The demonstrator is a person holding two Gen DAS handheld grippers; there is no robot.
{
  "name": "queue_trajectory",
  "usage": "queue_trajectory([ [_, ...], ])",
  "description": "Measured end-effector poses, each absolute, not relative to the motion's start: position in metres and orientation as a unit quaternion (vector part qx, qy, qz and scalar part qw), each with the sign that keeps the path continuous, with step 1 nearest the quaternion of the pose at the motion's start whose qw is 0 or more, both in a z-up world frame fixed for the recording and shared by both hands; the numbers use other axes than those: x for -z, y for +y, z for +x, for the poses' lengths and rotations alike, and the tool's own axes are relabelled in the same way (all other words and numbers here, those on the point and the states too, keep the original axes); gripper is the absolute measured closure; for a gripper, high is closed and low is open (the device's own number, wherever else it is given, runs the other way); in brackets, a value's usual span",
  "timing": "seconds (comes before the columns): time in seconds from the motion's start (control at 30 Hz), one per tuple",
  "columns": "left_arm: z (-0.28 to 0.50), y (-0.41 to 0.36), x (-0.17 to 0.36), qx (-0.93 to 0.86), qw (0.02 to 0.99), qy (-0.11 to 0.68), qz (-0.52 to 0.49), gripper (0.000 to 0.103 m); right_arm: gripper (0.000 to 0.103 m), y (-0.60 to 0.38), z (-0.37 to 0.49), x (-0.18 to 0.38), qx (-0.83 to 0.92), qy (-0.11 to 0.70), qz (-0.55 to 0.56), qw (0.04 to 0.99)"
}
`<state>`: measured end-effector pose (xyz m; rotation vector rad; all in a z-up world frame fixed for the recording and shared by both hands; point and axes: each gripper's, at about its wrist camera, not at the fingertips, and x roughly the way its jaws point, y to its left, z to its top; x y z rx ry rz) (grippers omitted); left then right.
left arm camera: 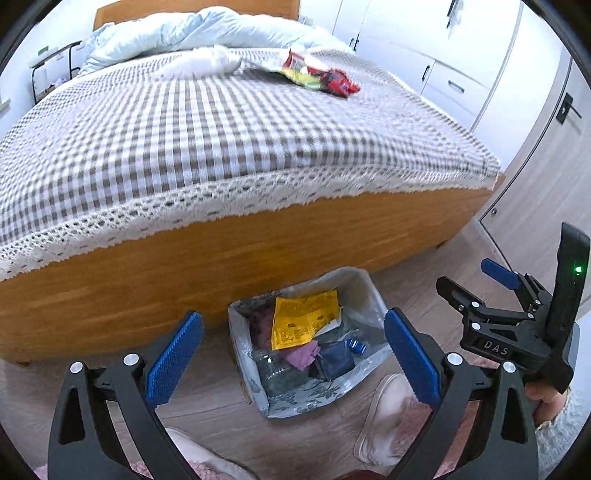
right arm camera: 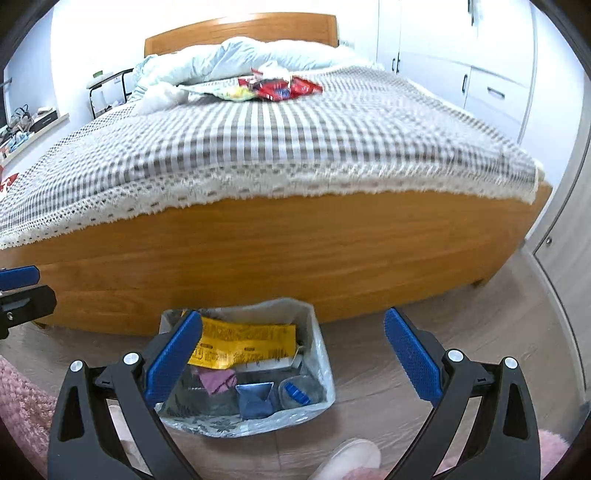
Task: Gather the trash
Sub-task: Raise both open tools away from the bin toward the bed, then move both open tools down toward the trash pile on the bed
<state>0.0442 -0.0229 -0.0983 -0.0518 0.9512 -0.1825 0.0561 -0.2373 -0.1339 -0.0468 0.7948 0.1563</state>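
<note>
Lined trash bin [left arm camera: 364,291] on the floor at the bed foot, part full; more wrappers up on the bed.

Bin sat low centre in both views, against the wooden bed frame [left arm camera: 221,258], clear liner folded over its rim. Inside: a yellow printed wrapper [left arm camera: 303,317] on top, a purple scrap [left arm camera: 301,356], a dark blue packet [left arm camera: 336,360], a small blue cap [left arm camera: 356,345], crumpled clear plastic. Red and yellow snack wrappers [left arm camera: 321,75] lay on the checked bedspread [left arm camera: 221,122], upper centre, by a white wad [left arm camera: 207,61] and the pale blue duvet [left arm camera: 207,27]. Left gripper [left arm camera: 293,354] had jaws wide apart, empty, over the bin. Right gripper [right arm camera: 293,354] also spread apart, empty, left pad overlapping the bin in frame. A slipper [right arm camera: 351,458] showed bottom centre in the right wrist view.
</note>
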Motion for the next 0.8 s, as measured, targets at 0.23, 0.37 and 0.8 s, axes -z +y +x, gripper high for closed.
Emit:
queue_trajectory([
  [0.23, 0.035, -0.024, 0.077, 0.081, 0.896, 0.436, -0.017, 0.008, 0.008, -0.242, 0.049, 0.108, -0.082, 0.344, -0.023, 0.935],
  [0.37, 0.031, -0.026, 0.063, 0.081, 0.903, 0.422, -0.007, 0.008, 0.008, -0.243, 0.046, 0.092, -0.083, 0.317, -0.033, 0.944],
  [0.8, 0.033, -0.033, 0.004, 0.107, 0.932, 0.345, -0.023, 0.008, 0.008, -0.236, 0.062, 0.032, -0.093, 0.239, -0.024, 0.966],
])
